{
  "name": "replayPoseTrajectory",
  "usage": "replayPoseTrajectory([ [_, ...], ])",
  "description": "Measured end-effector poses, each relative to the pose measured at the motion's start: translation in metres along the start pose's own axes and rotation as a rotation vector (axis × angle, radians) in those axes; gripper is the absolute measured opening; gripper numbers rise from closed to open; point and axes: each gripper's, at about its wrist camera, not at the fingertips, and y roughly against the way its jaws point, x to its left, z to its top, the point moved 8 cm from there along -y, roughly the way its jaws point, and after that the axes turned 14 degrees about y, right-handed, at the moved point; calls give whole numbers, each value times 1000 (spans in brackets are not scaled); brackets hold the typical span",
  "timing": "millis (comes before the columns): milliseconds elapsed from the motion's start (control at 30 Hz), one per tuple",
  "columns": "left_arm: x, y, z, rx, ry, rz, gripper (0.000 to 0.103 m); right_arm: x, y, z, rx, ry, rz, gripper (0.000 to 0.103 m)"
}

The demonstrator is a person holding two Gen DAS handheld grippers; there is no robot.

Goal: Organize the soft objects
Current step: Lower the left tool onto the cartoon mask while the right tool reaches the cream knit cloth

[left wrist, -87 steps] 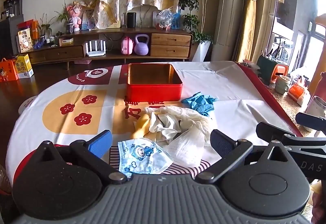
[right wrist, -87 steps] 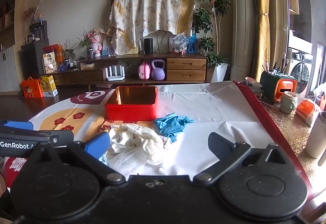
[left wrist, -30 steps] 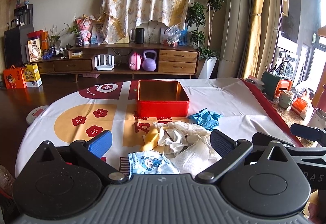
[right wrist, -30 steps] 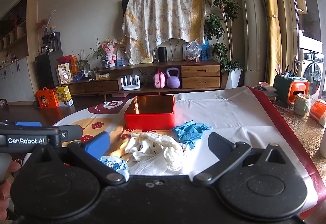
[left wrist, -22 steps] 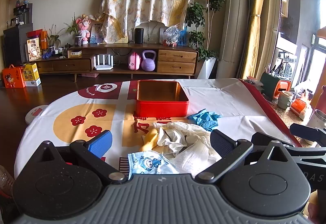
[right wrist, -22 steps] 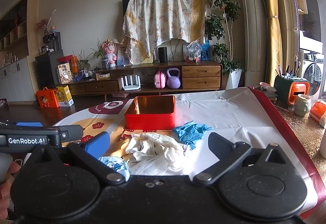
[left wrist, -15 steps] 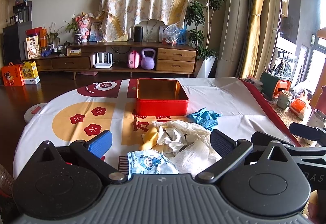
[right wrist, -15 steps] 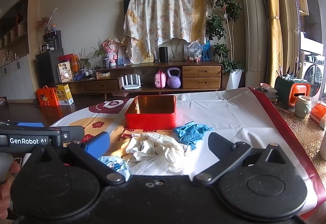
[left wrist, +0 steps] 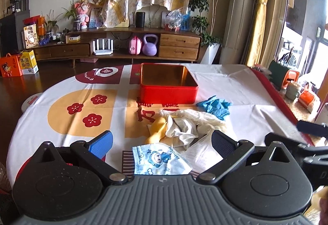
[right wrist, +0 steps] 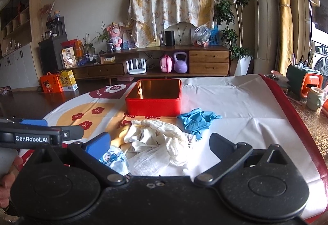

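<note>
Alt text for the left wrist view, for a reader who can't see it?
The open left gripper hovers low over a table's printed cloth, its fingers framing a cartoon face mask. Beyond lie crumpled white cloths, a blue glove and an empty red tin.

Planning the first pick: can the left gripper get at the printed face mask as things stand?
Probably yes. The left gripper is open, and the face mask lies flat on the tablecloth between its fingers, with nothing on top of it; the white cloth pile only borders it.
</note>
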Motion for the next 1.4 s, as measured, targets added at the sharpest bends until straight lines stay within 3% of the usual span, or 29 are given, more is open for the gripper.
replayPoseTrajectory([
  [300, 25, -49, -18, 106, 1, 40, 103, -21, -45, -16, 87, 25, 8, 100],
  [533, 27, -78, -34, 171, -24, 22, 103, -25, -82, -19, 138, 55, 41, 94],
  [1067, 15, -117, -62, 279, -114, -45, 103, -26, -158, -19, 229, 97, 103, 80],
  [1400, 22, -127, -76, 316, -132, -12, 102, -21, -179, -29, 275, 90, 104, 67],
])
